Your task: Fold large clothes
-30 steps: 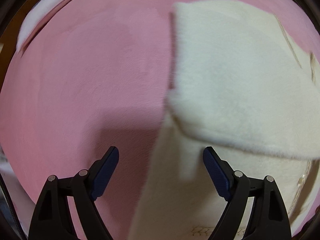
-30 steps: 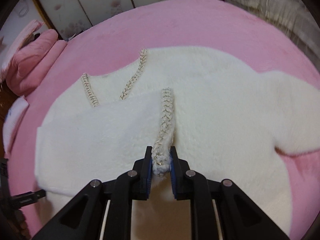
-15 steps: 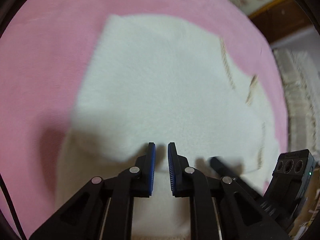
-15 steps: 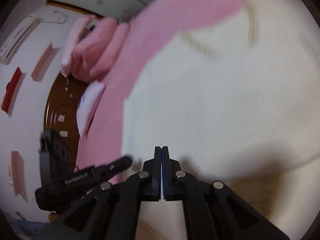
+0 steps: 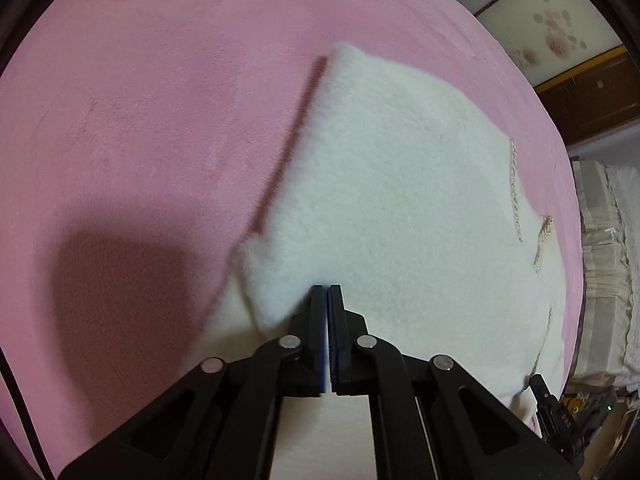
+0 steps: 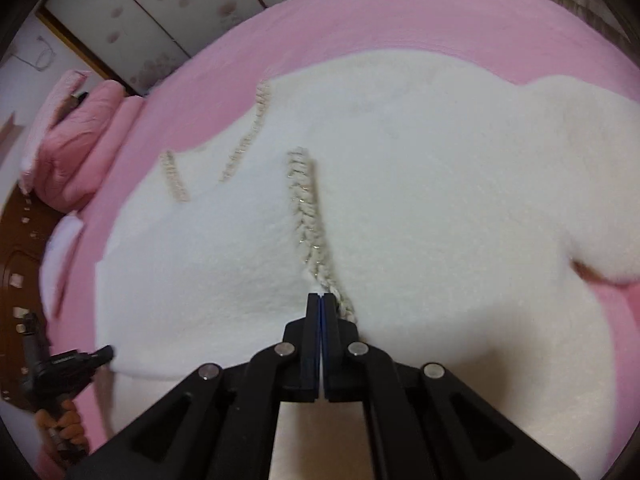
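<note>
A large white fleecy garment (image 5: 400,200) with braided beige trim (image 6: 308,208) lies spread on a pink bed cover (image 5: 140,100). My left gripper (image 5: 328,292) is shut on the garment's near folded edge, close to its left corner. My right gripper (image 6: 321,300) is shut on the garment's edge beside the lower end of the braided trim. The garment also fills the right wrist view (image 6: 440,200). My left gripper shows at the left edge of the right wrist view (image 6: 68,360), at the garment's corner.
Pink pillows (image 6: 72,148) lie at the far left of the bed. Floral sliding panels (image 6: 160,20) stand behind the bed. A dark wooden frame (image 6: 16,248) runs along the left. White lace bedding (image 5: 608,280) lies at the right of the left wrist view.
My left gripper was open one second ago and has closed on the garment's edge. My right gripper swung away and has returned, shut on the edge by the trim.
</note>
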Demonstrator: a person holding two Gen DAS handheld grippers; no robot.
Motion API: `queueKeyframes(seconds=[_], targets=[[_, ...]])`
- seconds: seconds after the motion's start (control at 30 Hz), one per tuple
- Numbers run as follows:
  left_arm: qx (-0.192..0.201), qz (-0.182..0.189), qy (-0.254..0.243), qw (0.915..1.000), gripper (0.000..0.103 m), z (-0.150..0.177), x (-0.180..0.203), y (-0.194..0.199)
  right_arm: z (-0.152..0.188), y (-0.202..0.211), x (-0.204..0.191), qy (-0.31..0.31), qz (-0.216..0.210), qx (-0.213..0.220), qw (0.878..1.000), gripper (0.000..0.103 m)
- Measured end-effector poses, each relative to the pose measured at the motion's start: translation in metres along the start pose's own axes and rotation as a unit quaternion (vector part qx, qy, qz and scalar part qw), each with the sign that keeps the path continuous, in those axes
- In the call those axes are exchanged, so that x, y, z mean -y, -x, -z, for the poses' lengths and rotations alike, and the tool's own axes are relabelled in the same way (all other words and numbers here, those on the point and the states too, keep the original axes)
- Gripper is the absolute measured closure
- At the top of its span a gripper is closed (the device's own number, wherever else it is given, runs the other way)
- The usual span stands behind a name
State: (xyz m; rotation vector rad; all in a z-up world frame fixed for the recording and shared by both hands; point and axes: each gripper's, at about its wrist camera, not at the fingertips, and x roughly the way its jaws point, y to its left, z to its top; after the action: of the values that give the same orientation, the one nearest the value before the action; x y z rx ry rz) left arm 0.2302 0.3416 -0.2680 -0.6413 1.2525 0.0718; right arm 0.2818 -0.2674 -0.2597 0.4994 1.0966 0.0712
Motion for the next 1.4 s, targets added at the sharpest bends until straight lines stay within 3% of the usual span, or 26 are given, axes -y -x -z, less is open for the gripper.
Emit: queueKeyframes(seconds=[0.03, 0.1, 0.17, 0.2, 0.27, 0.37, 0.47, 0.6, 0.67, 0.73, 0.8, 0.9, 1.13, 1.27, 1.4], targets=[[-0.002, 0.007, -0.009, 0.9999, 0.100, 0.003, 0.011, -0.001, 0.001, 0.000, -0.012, 0.016, -0.016, -0.001, 1.000, 0.103], [-0.015, 0.035, -0.047, 0.9982, 0.100, 0.003, 0.051, -0.014, 0.006, -0.007, -0.048, 0.055, -0.087, -0.019, 0.995, 0.103], [-0.020, 0.049, -0.087, 0.9948, 0.100, 0.008, 0.084, -0.018, 0.011, -0.040, -0.097, 0.074, -0.149, -0.078, 0.983, 0.103], [-0.018, 0.050, -0.103, 0.9933, 0.100, 0.010, 0.096, -0.022, 0.017, -0.058, -0.113, 0.086, -0.147, -0.101, 0.980, 0.103], [-0.013, 0.014, -0.131, 0.9912, 0.100, 0.004, 0.115, -0.037, 0.022, -0.091, -0.139, 0.129, -0.119, -0.124, 0.977, 0.103], [-0.001, -0.008, -0.144, 0.9895, 0.100, -0.012, 0.124, -0.059, 0.004, -0.113, -0.147, 0.118, -0.118, -0.095, 0.981, 0.103], [0.021, -0.010, -0.149, 0.9885, 0.102, -0.034, 0.122, -0.065, -0.028, -0.119, -0.128, 0.090, -0.108, -0.069, 0.988, 0.103], [0.080, -0.057, -0.113, 0.9888, 0.102, -0.066, 0.100, -0.051, -0.058, -0.114, -0.084, 0.048, -0.064, -0.046, 0.996, 0.103], [0.097, -0.108, -0.097, 0.9847, 0.102, -0.085, 0.089, -0.049, -0.060, -0.099, -0.066, 0.036, -0.013, -0.031, 0.999, 0.103], [0.084, -0.099, -0.095, 0.9870, 0.102, -0.093, 0.077, -0.048, -0.060, -0.084, -0.046, 0.047, 0.049, -0.021, 0.997, 0.103], [0.085, -0.101, -0.109, 0.9853, 0.102, -0.092, 0.081, -0.048, -0.056, -0.074, -0.026, 0.047, 0.074, -0.029, 0.996, 0.103], [0.092, -0.121, -0.142, 0.9780, 0.102, -0.086, 0.092, -0.052, -0.052, -0.069, -0.031, 0.098, 0.131, -0.033, 0.986, 0.103], [0.093, -0.123, -0.141, 0.9779, 0.102, -0.080, 0.108, -0.061, -0.052, -0.081, -0.058, 0.112, 0.163, -0.024, 0.980, 0.103], [0.091, -0.130, -0.150, 0.9759, 0.102, -0.078, 0.092, -0.051, -0.051, -0.087, -0.072, 0.115, 0.172, -0.022, 0.978, 0.103], [0.090, -0.155, -0.170, 0.9691, 0.102, -0.063, 0.101, -0.046, -0.047, -0.085, -0.076, 0.128, 0.174, -0.022, 0.976, 0.103]])
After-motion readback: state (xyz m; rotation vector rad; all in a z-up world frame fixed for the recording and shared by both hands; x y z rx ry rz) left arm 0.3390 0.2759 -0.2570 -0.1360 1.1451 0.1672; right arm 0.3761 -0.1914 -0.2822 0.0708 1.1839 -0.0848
